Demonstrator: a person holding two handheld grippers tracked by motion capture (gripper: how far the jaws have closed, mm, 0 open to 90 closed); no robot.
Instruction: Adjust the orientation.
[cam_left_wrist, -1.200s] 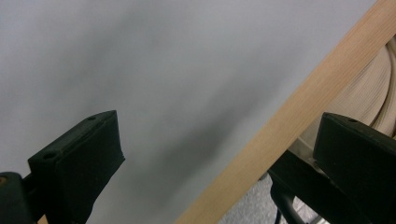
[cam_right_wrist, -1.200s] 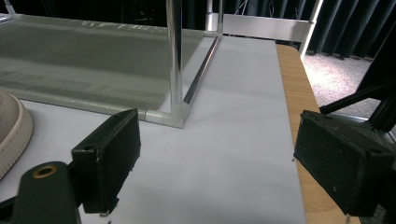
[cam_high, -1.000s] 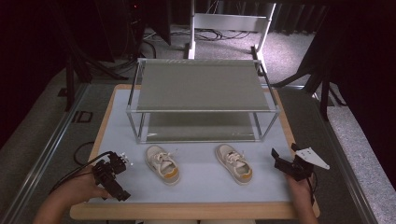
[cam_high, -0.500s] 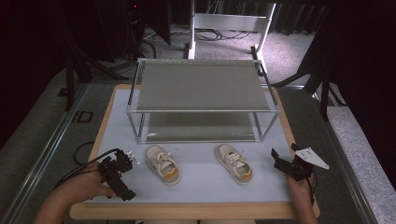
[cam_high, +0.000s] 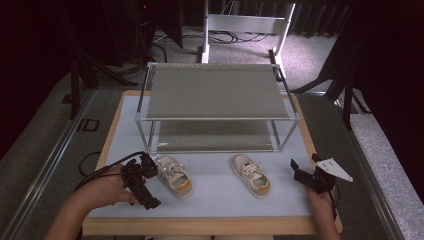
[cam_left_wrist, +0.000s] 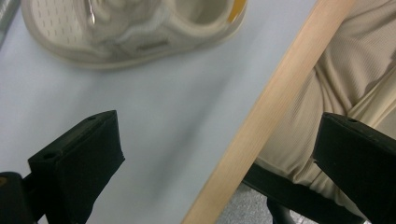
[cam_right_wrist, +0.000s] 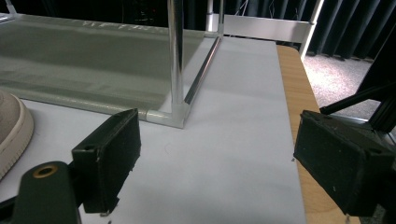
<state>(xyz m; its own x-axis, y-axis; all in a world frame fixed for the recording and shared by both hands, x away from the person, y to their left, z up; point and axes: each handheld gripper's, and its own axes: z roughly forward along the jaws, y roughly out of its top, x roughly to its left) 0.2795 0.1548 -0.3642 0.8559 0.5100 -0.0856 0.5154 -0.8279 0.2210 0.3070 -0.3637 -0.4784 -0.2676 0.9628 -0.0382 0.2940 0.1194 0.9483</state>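
Observation:
Two small beige shoes with orange heels lie on the pale table mat, the left shoe (cam_high: 175, 175) (cam_left_wrist: 135, 28) and the right shoe (cam_high: 251, 175), toes toward the rack. My left gripper (cam_high: 146, 181) (cam_left_wrist: 219, 135) sits just left of the left shoe, turned sideways, open and holding nothing. The shoe lies beyond its jaws, apart from them. My right gripper (cam_high: 305, 169) (cam_right_wrist: 219, 135) rests near the table's right front, open and holding nothing, well right of the right shoe, whose toe (cam_right_wrist: 11, 135) shows at the edge of the right gripper view.
A two-level metal rack with grey shelves (cam_high: 215, 92) stands across the back of the mat; its front right leg (cam_right_wrist: 175, 60) rises ahead of my right gripper. The wooden front table edge (cam_left_wrist: 261, 116) runs close by my left gripper, with the person's clothing (cam_left_wrist: 355, 70) beyond it.
My left gripper has moved right, up to the left shoe, and turned. The right gripper and both shoes have stayed where they were.

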